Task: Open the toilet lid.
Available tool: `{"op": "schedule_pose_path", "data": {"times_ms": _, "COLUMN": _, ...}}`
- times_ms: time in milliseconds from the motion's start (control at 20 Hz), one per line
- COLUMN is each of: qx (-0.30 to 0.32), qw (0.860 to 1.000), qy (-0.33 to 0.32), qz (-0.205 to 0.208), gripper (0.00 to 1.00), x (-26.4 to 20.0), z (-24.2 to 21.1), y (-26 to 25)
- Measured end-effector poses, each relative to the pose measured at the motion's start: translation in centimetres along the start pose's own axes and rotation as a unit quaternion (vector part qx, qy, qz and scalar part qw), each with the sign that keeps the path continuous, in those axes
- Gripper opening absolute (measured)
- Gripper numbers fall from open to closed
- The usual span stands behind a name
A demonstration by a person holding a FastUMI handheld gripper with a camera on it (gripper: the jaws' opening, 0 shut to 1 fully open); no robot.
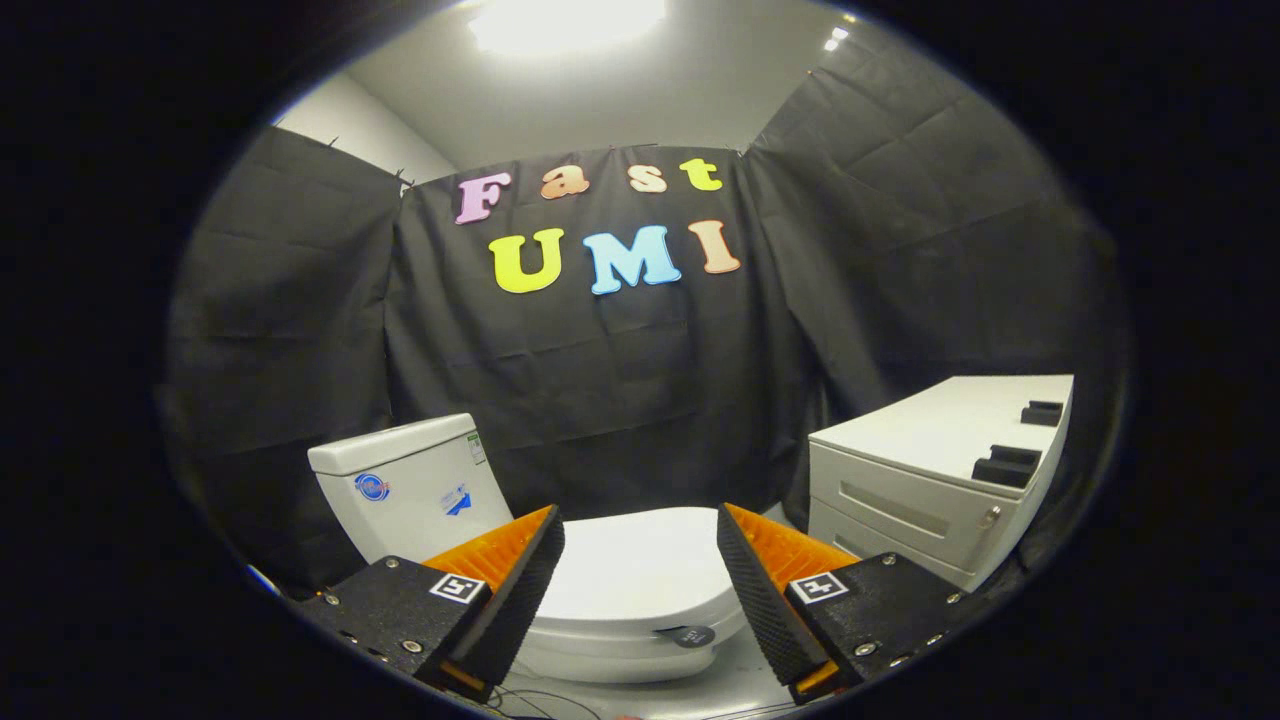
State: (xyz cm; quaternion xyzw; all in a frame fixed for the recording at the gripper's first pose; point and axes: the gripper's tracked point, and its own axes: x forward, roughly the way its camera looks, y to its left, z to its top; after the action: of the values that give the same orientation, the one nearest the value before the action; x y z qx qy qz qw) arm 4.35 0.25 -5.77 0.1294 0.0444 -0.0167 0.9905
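Observation:
A white toilet stands ahead of me with its lid (635, 570) lying flat and closed over the bowl. Its white tank (405, 485) rises behind and left of the lid, against the booth's black cloth wall. My gripper (640, 535) hovers above the lid's near part, open wide, with nothing between its fingers. The lid shows through the gap between the two fingers (525, 590). A small dark round tag (692, 635) sits at the lid's near right rim, beside the right finger. I cannot tell how much height separates the fingertips from the lid.
A white drawer cabinet (930, 480) stands to the right of the toilet, with two black blocks (1005, 467) on its top. Black cloth walls close in behind and on both sides. Thin cables (540, 700) lie on the floor near the toilet's front.

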Motion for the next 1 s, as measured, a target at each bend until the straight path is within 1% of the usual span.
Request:
{"op": "schedule_pose_path", "data": {"times_ms": 150, "qx": 0.018, "qw": 1.0, "qy": 0.022, "qz": -0.004, "gripper": 0.94, "x": 0.8, "z": -2.6, "y": -0.7}}
{"op": "schedule_pose_path", "data": {"times_ms": 300, "qx": 0.062, "qw": 0.997, "qy": 0.046, "qz": -0.003, "gripper": 0.95, "x": 1.6, "z": -5.6, "y": -1.6}}
{"op": "schedule_pose_path", "data": {"times_ms": 400, "qx": 0.091, "qw": 0.994, "qy": 0.066, "qz": -0.01, "gripper": 0.96, "x": 2.0, "z": -7.9, "y": -2.2}}
{"op": "schedule_pose_path", "data": {"times_ms": 500, "qx": 0.111, "qw": 0.99, "qy": 0.084, "qz": -0.008, "gripper": 0.96, "x": 2.2, "z": -9.7, "y": -2.1}}
{"op": "schedule_pose_path", "data": {"times_ms": 700, "qx": 0.16, "qw": 0.982, "qy": 0.102, "qz": -0.009, "gripper": 0.96, "x": 3.0, "z": -11.8, "y": -2.9}}
{"op": "schedule_pose_path", "data": {"times_ms": 900, "qx": 0.216, "qw": 0.971, "qy": 0.101, "qz": -0.028, "gripper": 0.96, "x": 3.8, "z": -13.2, "y": -4.1}}
{"op": "schedule_pose_path", "data": {"times_ms": 1000, "qx": 0.222, "qw": 0.968, "qy": 0.108, "qz": -0.045, "gripper": 0.96, "x": 4.3, "z": -14.6, "y": -4.6}}
